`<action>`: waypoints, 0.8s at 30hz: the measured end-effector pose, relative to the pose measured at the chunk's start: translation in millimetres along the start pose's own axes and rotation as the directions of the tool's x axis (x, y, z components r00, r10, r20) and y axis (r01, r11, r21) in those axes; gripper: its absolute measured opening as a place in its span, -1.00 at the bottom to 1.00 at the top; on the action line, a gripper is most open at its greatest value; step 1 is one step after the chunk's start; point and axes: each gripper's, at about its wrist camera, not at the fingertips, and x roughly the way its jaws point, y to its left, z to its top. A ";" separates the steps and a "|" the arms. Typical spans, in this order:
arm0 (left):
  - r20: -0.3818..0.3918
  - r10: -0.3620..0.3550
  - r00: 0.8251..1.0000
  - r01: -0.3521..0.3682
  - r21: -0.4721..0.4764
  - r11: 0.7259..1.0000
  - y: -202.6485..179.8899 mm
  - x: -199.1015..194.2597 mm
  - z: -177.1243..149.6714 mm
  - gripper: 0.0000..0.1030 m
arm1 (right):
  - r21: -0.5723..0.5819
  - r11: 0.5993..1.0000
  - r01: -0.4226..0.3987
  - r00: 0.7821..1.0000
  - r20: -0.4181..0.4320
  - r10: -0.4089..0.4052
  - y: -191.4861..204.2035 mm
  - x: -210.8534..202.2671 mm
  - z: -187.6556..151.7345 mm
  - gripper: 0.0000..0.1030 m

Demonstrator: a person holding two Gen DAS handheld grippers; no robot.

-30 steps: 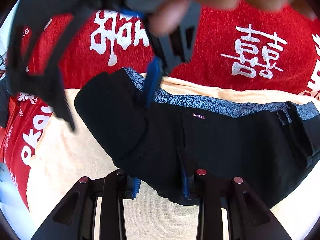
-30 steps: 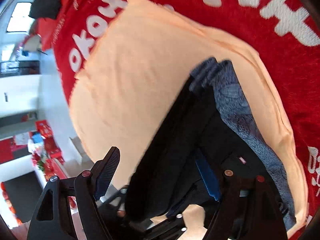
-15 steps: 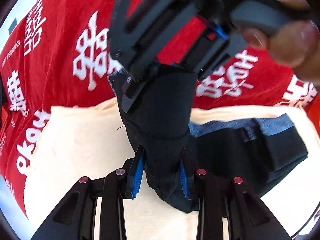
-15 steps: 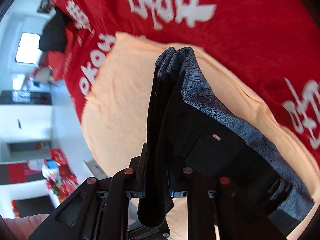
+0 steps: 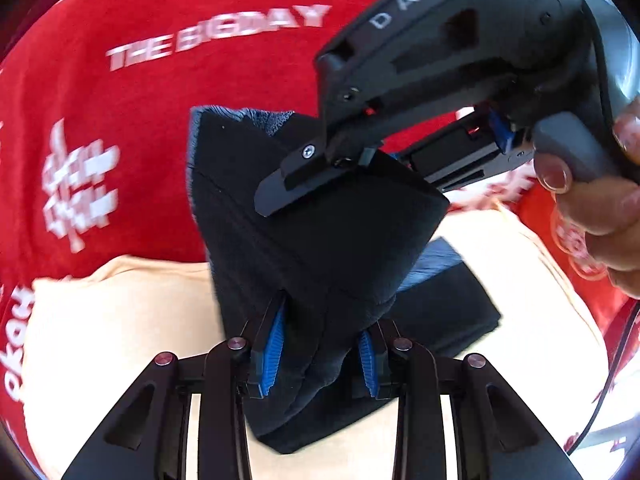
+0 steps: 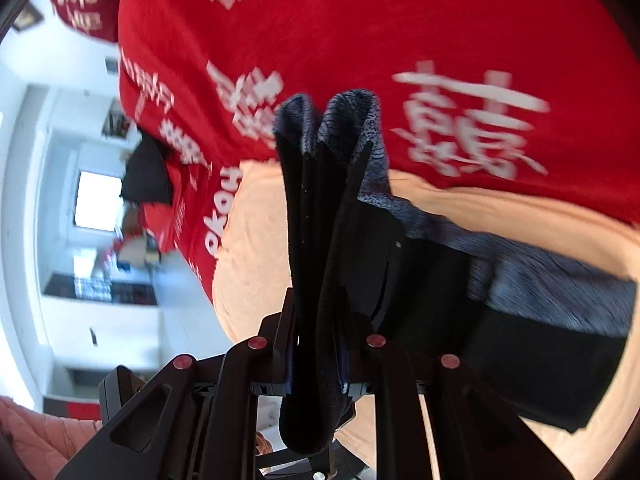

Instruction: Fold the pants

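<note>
both grippers clamped on the lifted end of the pants

the left gripper point(image 5: 320, 350) has its blue-padded fingers pressed against a thick bunch of the black pants point(image 5: 320, 240), the cloth filling the gap between the pads and hanging a little below them. the right gripper point(image 6: 316, 360) is likewise closed on a folded bundle of the same pants point(image 6: 320, 240), several layers squeezed between its fingers and standing up out of them. in the left wrist view the right gripper point(image 5: 320, 168) comes in from the upper right, one dark finger lying across the top of the raised cloth, with the person's right hand point(image 5: 592, 184) wrapped round its handle at the right edge.

the held end of the pants is lifted off the surface, its grey-blue patterned waistband point(image 6: 332, 116) showing at the top of the bundle. the rest of the garment trails down and lies flat on a peach-coloured cloth point(image 5: 112, 320), the waistband running along its far edge in the right wrist view. the peach cloth is spread over a red blanket point(image 5: 160, 120) printed with white characters and the words "the big day". beyond the blanket's edge, the right wrist view shows a bright white room with a window point(image 6: 98, 200), blurred.
</note>
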 end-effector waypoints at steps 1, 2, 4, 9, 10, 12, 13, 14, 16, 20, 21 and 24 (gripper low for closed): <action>-0.005 -0.008 1.000 0.008 0.017 1.000 -11.1 2.7 1.1 -0.35 | 0.017 1.000 -0.006 1.000 0.019 0.006 -11.6 -11.5 -6.3 -0.66; -0.011 -0.016 1.000 0.016 0.037 0.999 -23.7 6.4 2.2 -0.35 | 0.034 0.999 -0.012 0.999 0.037 0.011 -24.1 -21.9 -13.0 -0.66; -0.034 -0.032 0.999 0.034 0.072 0.997 -51.8 16.3 3.7 -0.35 | 0.077 0.997 -0.025 0.997 0.071 0.020 -50.4 -40.4 -26.3 -0.66; -0.091 -0.044 0.995 0.059 0.161 0.985 -106.9 42.7 0.3 -0.35 | 0.167 0.985 -0.048 0.991 0.129 0.026 -109.5 -66.4 -57.9 -0.66; -0.102 -0.042 0.994 0.060 0.179 0.982 -116.4 47.9 -1.6 -0.35 | 0.184 0.982 -0.052 0.990 0.138 0.026 -121.0 -70.3 -64.1 -0.66; -0.132 -0.034 0.991 0.062 0.213 0.975 -138.2 62.1 -7.1 -0.35 | 0.216 0.975 -0.053 0.989 0.146 0.021 -145.3 -74.6 -76.2 -0.66; -0.141 -0.031 0.989 0.062 0.218 0.974 -143.4 66.7 -9.0 -0.35 | 0.225 0.973 -0.052 0.989 0.149 0.018 -152.5 -74.6 -80.2 -0.66; -0.155 -0.028 0.988 0.062 0.223 0.973 -149.8 73.6 -12.4 -0.35 | 0.233 0.971 -0.047 0.989 0.150 0.012 -163.4 -77.1 -84.4 -0.66; -0.188 -0.013 0.982 0.056 0.228 0.972 -163.6 90.8 -17.9 -0.35 | 0.250 0.968 -0.034 0.989 0.150 -0.004 -185.1 -71.9 -91.3 -0.66; -0.226 0.004 0.974 0.046 0.212 0.976 -170.4 109.8 -26.2 -0.35 | 0.297 0.954 -0.029 0.989 0.146 -0.016 -224.6 -61.1 -98.6 -0.66; -0.230 0.005 0.973 0.044 0.209 0.977 -170.2 111.9 -28.0 -0.35 | 0.303 0.952 -0.038 0.989 0.147 -0.008 -232.6 -58.0 -100.2 -0.66; -0.238 -0.016 0.971 0.064 0.194 0.979 -166.0 112.0 -30.9 -0.23 | 0.301 0.952 -0.054 0.989 0.149 0.008 -244.2 -49.5 -102.7 -0.62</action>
